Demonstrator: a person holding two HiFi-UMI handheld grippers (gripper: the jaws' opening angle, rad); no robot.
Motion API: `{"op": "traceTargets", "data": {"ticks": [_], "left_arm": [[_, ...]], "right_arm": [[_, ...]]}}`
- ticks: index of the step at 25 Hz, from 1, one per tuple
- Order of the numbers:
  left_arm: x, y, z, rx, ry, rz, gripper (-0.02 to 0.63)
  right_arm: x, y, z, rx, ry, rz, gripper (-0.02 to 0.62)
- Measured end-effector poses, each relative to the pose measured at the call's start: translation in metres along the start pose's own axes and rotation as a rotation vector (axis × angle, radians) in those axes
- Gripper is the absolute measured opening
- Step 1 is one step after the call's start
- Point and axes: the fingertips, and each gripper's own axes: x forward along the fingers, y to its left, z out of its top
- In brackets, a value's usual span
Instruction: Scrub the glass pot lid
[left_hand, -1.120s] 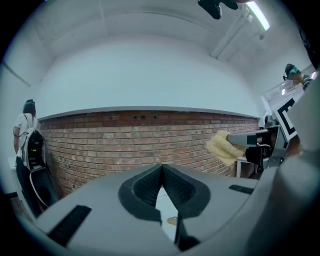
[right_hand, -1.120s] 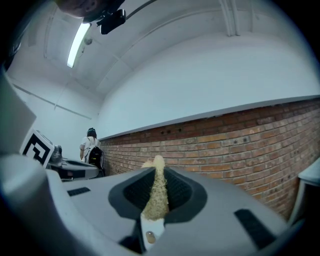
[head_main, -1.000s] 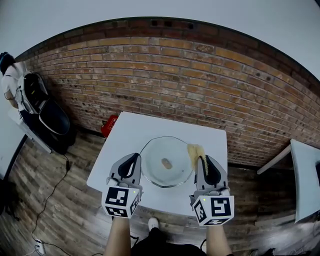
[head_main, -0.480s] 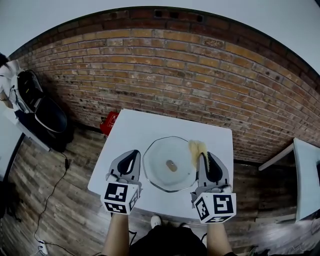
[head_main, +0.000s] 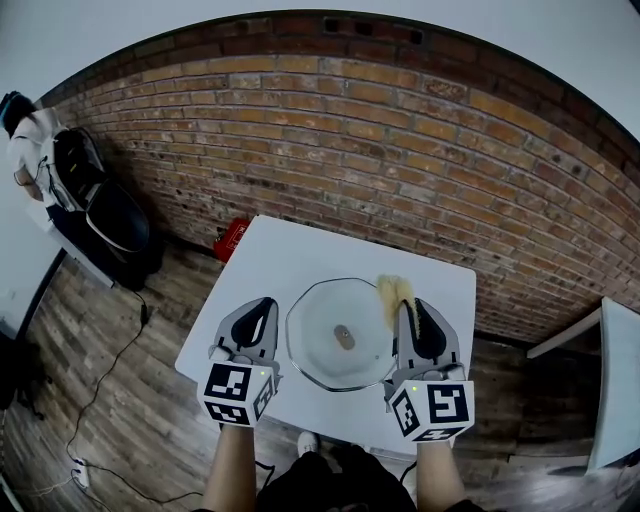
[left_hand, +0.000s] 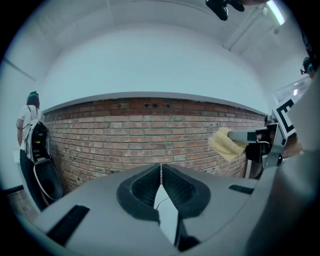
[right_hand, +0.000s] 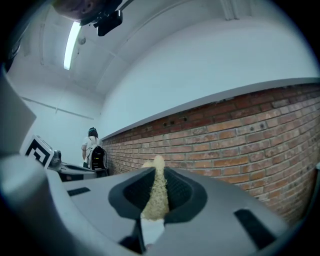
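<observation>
The round glass pot lid (head_main: 325, 350) lies flat on the white table (head_main: 280, 255), its knob (head_main: 344, 337) up. My left gripper (head_main: 262, 304) hovers just left of the lid, shut with nothing between its jaws; its own view shows the pads (left_hand: 161, 175) pressed together. Just right of the lid, my right gripper (head_main: 409, 308) is shut on a yellow sponge (head_main: 393, 292), whose end sticks out past the fingertips by the lid's far right rim. In the right gripper view the sponge (right_hand: 156, 192) fills the gap between the jaws. The left gripper view also catches the sponge (left_hand: 225, 144).
A brick wall (head_main: 400, 150) runs behind the table. A red object (head_main: 232, 240) lies on the wooden floor at the table's far left corner. At the far left stand a person with a backpack (head_main: 35, 160) and a dark seat (head_main: 115, 220). Another white table (head_main: 620, 400) stands at the right.
Both grippers keep their places on either side of the lid. Only the head view has shifted a little.
</observation>
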Motion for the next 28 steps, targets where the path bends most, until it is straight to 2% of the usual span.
{"op": "traceTargets", "data": {"ticks": [8,14,28], "left_arm": [[0.021,-0.017,-0.003,0.043,0.036,0.033,0.009],[0.026,-0.008,-0.021,0.025,0.079,0.049,0.009],[0.042,-0.007,-0.129,-0.071,0.252,0.044,0.009]], "right_arm": [[0.016,-0.015,-0.007,0.005,0.009,0.06,0.057],[0.023,-0.014,-0.025,0.019,0.043,0.073,0.057],[0.033,-0.011,-0.124,0.043,0.229,0.087,0.057]]}}
